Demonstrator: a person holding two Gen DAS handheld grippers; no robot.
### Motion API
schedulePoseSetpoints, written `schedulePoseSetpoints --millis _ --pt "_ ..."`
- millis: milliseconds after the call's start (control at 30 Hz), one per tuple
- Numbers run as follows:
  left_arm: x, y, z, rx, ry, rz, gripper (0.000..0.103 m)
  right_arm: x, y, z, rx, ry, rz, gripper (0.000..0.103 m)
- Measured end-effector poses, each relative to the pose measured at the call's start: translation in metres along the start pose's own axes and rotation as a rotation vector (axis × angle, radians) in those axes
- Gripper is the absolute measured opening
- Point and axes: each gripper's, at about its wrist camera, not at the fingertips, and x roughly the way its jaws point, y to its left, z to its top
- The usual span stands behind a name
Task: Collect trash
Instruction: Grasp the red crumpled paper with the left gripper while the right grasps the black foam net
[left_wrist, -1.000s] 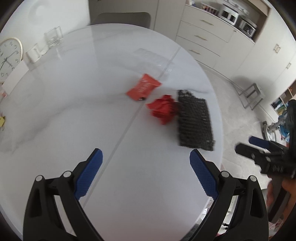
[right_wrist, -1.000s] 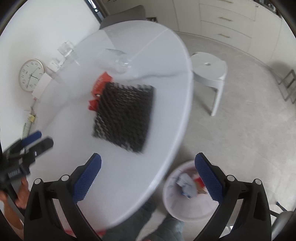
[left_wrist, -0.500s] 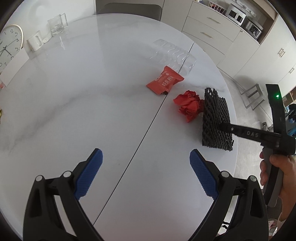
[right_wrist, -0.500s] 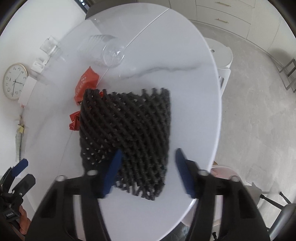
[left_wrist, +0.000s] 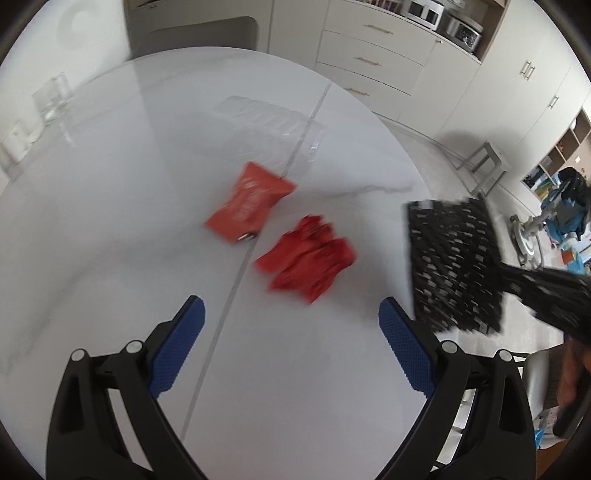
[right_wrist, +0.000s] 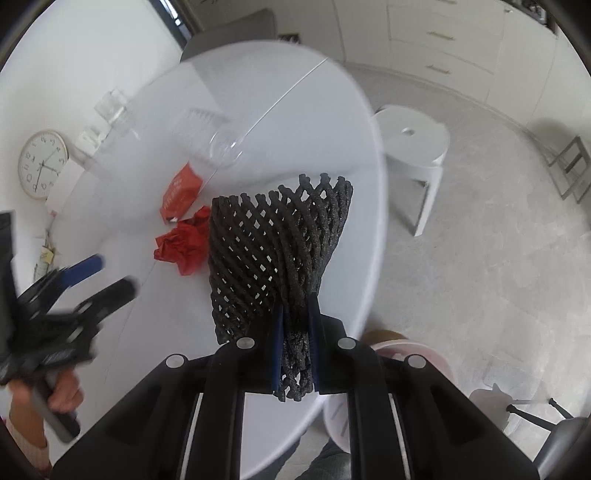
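black foam net (right_wrist: 273, 254) pinched between right tool (right_wrist: 294, 354) pads.

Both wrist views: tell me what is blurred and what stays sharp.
Left wrist view: the red wrapper, the crumpled red paper and the black foam net are motion-smeared, while the left gripper is crisp. Right wrist view: the net pinched in the right gripper is sharp; the left gripper at the frame's left and the table edge are smeared.

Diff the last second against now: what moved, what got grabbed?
The right gripper came down on the black foam net, shut on its near edge and lifted it off the table. The left gripper stayed open, nearing the crumpled red paper. Red packet unmoved.
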Motion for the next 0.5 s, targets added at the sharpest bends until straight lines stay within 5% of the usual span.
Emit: schedulePoseSetpoints --millis 167,333,500 --pt "0.03 -0.015 0.021 -0.02 0.027 -0.006 0.089 -0.031 -0.034 -0.019 0.056 -0.024 -0.015 0.013" --pt "0.059 -0.015 0.029 -0.054 0.091 0.025 0.056 -0.046 -0.063 -0.039 0.108 -0.028 -0.039 0.013" --pt "0.059 -0.019 0.027 -0.052 0.08 0.014 0.046 -0.046 -0.081 -0.053 0.15 -0.02 -0.034 0.013"
